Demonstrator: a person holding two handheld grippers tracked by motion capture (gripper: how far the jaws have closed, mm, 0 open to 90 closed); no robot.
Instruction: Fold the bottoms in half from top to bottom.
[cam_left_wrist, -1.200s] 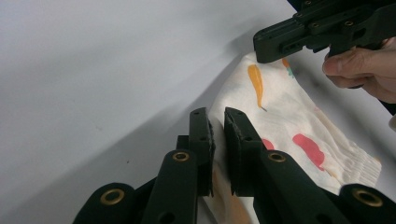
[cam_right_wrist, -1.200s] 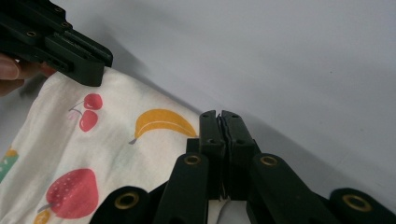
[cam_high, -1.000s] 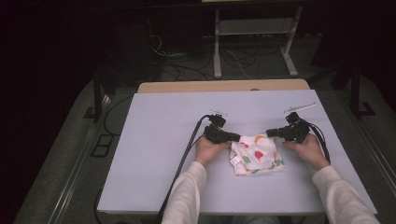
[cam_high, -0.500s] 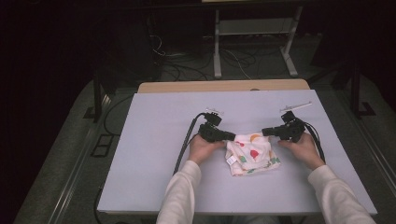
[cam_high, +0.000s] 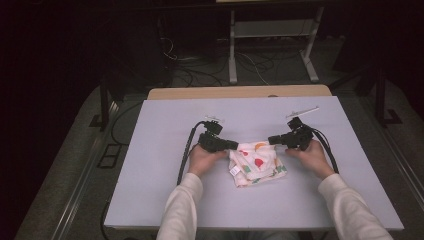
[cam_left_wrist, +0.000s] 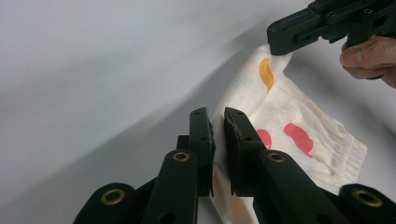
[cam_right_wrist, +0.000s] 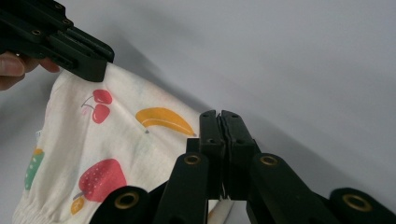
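While I held a corner in each hand, the fruit-print cloth (cam_high: 257, 162) hung stretched between my two tongs above the pale counter (cam_high: 150, 200), a little right of its middle and toward my edge. My left tongs (cam_high: 234, 145) were clamped on the cloth's left upper corner; in the left gripper view the two black jaws stood nearly together with the white fabric (cam_left_wrist: 299, 126) pinched in the narrow gap between them. My right tongs (cam_high: 272, 140) were clamped on the opposite upper corner, and in the right gripper view their jaws pressed together with a bit of cloth (cam_right_wrist: 116, 140) showing at their base. The upper edge ran taut from one pair of tongs to the other, while the lower part sagged in folds and lay on the counter. The print showed cherries, a banana and a strawberry. My left hand (cam_high: 202, 159) and right hand (cam_high: 312, 155) rested low beside the cloth, sleeves reaching back to the near edge.
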